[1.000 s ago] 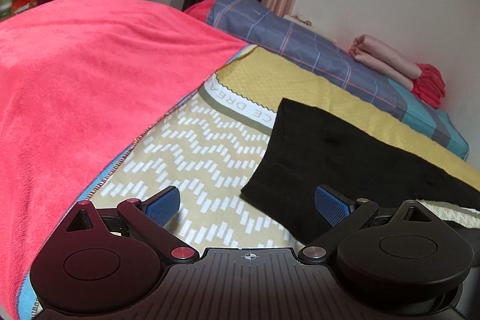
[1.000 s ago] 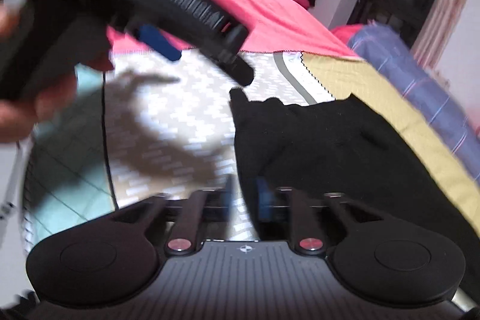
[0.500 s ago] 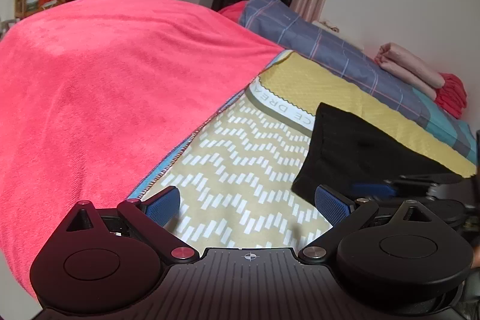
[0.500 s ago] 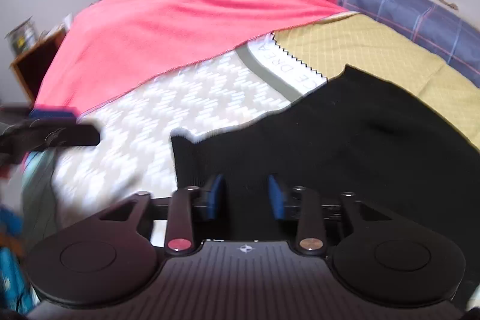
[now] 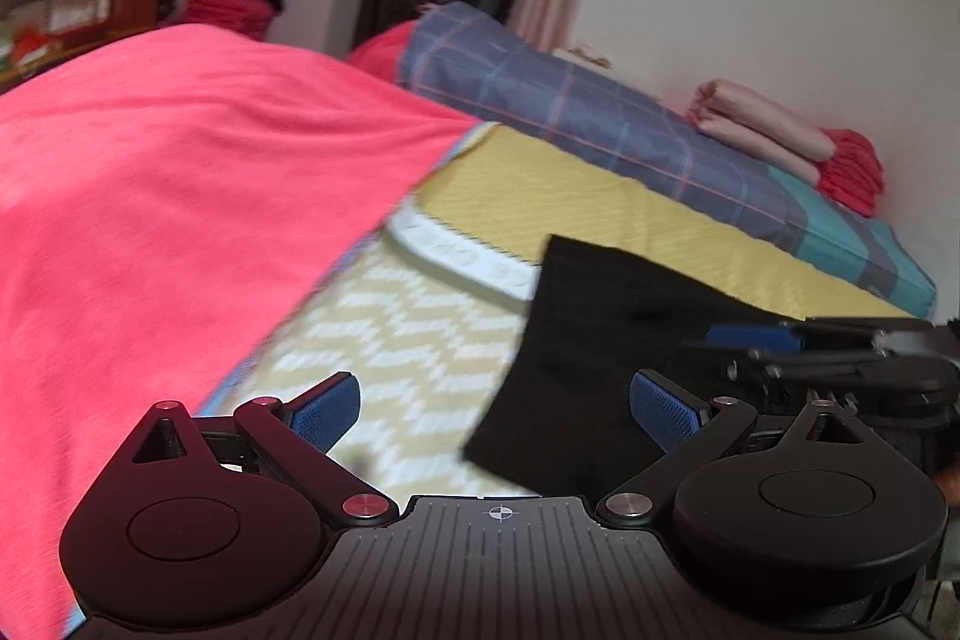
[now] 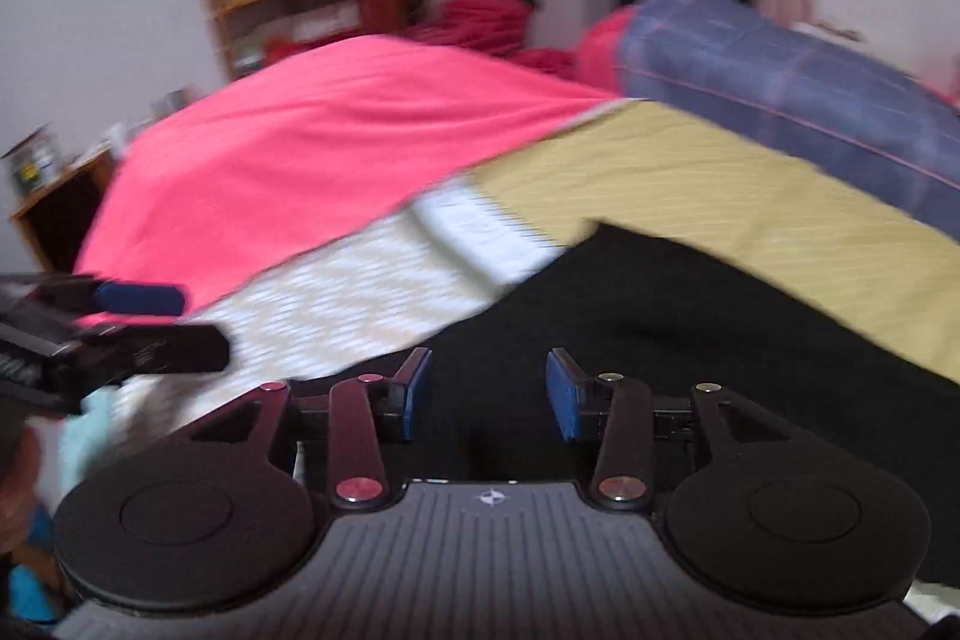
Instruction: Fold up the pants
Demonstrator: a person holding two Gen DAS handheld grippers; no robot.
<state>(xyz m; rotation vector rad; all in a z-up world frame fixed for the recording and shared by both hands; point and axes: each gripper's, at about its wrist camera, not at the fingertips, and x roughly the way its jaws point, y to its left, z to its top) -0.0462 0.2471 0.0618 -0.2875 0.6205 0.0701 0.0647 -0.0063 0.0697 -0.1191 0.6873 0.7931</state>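
The right gripper (image 6: 487,394) was opening over the black pants (image 6: 690,328); the left gripper (image 5: 495,403) stood spread. Re-pinch only the hem edge.

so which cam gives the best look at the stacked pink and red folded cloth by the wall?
Left wrist. The folded pink and red cloth sits fairly sharp on the plaid bedding against the wall. The right wrist view shows the plaid bedding, but that stack lies at or beyond its blurred right edge, so nothing of it can be made out.
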